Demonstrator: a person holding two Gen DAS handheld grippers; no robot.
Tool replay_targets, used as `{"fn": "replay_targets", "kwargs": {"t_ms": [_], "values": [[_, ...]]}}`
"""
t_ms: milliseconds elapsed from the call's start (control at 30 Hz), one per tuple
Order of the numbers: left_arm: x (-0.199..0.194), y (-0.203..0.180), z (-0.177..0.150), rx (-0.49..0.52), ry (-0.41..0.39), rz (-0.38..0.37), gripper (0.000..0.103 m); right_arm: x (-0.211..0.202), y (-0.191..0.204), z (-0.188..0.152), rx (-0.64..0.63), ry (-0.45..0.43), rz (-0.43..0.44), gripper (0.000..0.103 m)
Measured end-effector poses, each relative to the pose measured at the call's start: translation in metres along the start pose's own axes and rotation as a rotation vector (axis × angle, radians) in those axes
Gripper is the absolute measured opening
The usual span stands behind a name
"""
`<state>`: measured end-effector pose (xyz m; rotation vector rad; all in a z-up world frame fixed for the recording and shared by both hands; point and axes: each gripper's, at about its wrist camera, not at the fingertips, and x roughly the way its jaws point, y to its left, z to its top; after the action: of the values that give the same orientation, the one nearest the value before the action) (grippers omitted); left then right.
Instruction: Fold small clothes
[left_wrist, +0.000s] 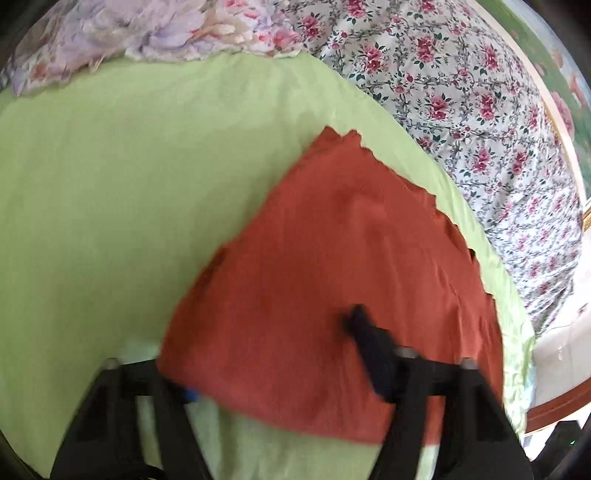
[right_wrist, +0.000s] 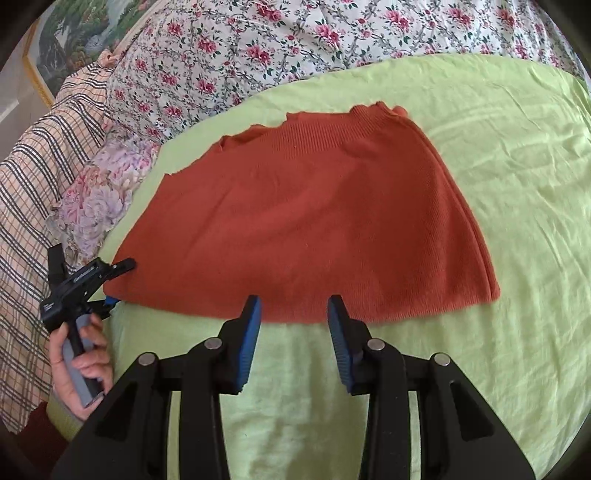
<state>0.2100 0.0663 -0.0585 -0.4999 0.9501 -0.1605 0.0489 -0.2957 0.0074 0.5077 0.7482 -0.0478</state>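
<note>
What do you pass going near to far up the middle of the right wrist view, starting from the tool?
Right tool → bare strip of light green sheet → rust-orange knit garment, lying flat → more green sheet → white rose-print floral fabric at the far edge.

A rust-orange ribbed knit garment (right_wrist: 306, 218) lies flat, folded into a fan-like shape, on the light green bed sheet (right_wrist: 498, 147). Its wavy-edged end lies toward the floral bedding; its straight edge lies nearest the cameras.
</note>
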Motion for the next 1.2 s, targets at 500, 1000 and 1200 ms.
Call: {"fn": "replay_targets", "kwargs": {"t_ms": [500, 1000, 1200], "values": [[0.001, -0.193, -0.067, 0.554, 0.029, -0.222, 0.007, 0.050, -0.039, 0.096, 0.078, 0.108, 0.239, 0.040], [0.020, -0.196, -0.079, 0.571, 0.109, -0.255, 0.007, 0.187, 0.037, 0.134, 0.080, 0.312, 0.459, 0.016], [-0.003, -0.240, -0.093, 0.607, 0.132, -0.440, 0.007, 0.100, 0.025, 0.155, -0.033, 0.125, 0.434, 0.015]]}}
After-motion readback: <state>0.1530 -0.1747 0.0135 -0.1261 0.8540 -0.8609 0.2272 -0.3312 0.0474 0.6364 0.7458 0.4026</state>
